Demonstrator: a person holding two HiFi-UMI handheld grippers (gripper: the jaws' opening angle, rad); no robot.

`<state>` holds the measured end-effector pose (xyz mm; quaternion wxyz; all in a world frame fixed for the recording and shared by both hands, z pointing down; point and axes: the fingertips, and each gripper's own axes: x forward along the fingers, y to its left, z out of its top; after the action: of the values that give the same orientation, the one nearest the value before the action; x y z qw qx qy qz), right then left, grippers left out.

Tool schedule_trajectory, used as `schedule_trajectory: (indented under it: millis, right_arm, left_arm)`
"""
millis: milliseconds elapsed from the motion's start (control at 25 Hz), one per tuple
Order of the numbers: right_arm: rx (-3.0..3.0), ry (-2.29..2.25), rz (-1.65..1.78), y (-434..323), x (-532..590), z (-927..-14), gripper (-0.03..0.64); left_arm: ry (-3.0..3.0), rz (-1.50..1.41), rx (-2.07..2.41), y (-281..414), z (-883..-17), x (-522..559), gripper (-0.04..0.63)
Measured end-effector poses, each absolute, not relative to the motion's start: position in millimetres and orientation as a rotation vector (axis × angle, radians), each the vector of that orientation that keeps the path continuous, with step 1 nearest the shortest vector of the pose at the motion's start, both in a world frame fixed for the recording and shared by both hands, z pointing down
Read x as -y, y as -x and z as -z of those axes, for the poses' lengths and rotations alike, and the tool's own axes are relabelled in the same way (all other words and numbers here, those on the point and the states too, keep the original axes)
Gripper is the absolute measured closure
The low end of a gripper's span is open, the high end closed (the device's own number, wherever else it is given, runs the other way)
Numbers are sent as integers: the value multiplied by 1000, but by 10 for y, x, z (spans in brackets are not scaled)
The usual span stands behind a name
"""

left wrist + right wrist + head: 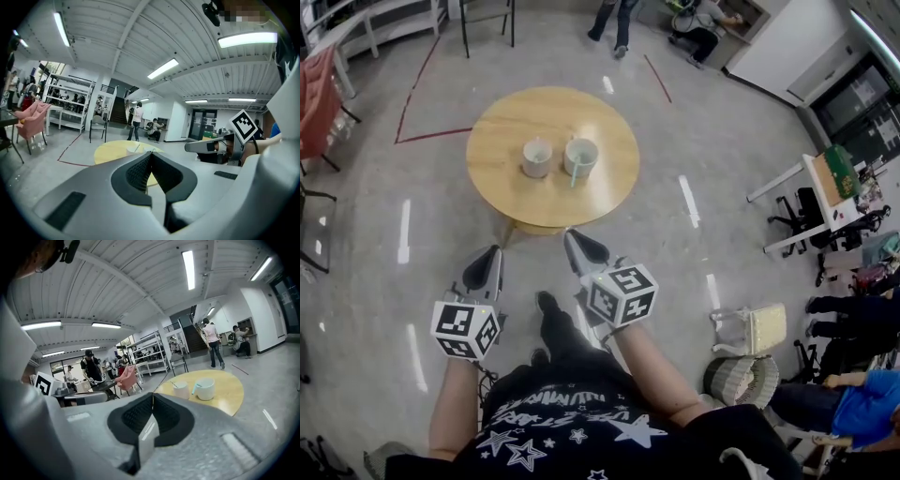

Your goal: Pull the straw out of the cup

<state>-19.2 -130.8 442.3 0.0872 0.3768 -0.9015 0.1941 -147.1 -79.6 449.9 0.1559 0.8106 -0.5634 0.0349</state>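
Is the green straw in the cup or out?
In. The green straw stands in the right cup, leaning over its rim.

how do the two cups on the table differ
The right cup holds a pale green straw leaning over its near rim; the left cup shows only a thin dark stick. The right cup looks slightly wider than the left cup. Both are white, upright, side by side on the round wooden table.
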Motion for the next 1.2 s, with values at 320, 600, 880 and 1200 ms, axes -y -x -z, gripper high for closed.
schedule_trajectory:
  millis: [320, 600, 880, 1200]
  right_arm:
    - [2687, -1048, -570, 279, 2021, -4436, 617]
    - [2673, -1008, -554, 374, 2531, -4506, 616]
    - [2635, -911, -455, 587, 2816, -4667, 615]
    - [2630, -793, -428, 840, 3119, -4835, 615]
  left_arm:
    - [-2299, -99, 1633, 1520, -4512, 1476, 589]
    - [-2270, -123, 1653, 1576, -4551, 1926, 589]
    - [-2204, -153, 1691, 1654, -4622, 2174, 589]
    - [-2144, -180, 1709, 1737, -4751, 2520, 589]
